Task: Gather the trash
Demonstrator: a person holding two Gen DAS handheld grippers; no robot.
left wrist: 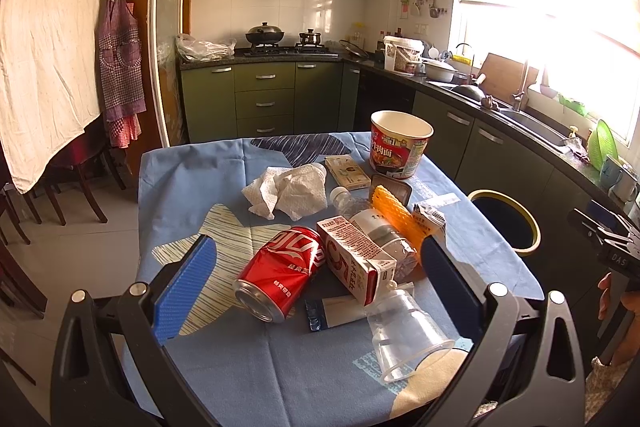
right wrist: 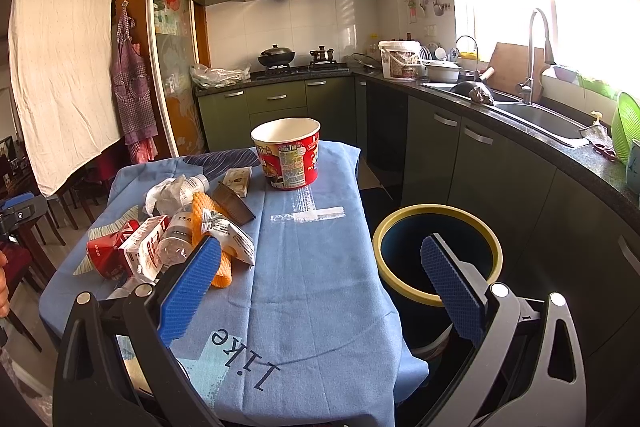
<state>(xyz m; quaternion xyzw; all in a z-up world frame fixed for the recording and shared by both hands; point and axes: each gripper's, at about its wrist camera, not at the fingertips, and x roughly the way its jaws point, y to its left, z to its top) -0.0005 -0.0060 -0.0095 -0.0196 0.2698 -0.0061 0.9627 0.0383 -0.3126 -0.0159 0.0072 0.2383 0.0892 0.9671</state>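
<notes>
Trash lies heaped on a table with a blue cloth: a red cola can, a milk carton, a clear plastic cup, crumpled tissue, an orange foam net, a plastic bottle and a red noodle cup. My left gripper is open and empty, its fingers either side of the can and carton. My right gripper is open and empty, above the table's right edge, with the noodle cup ahead. A dark bin with a yellow rim stands on the floor right of the table.
A green kitchen counter with sink runs along the right. The stove is at the back. Dark wooden chairs stand left of the table. A small flat box and a dark plastic tray also lie on the cloth.
</notes>
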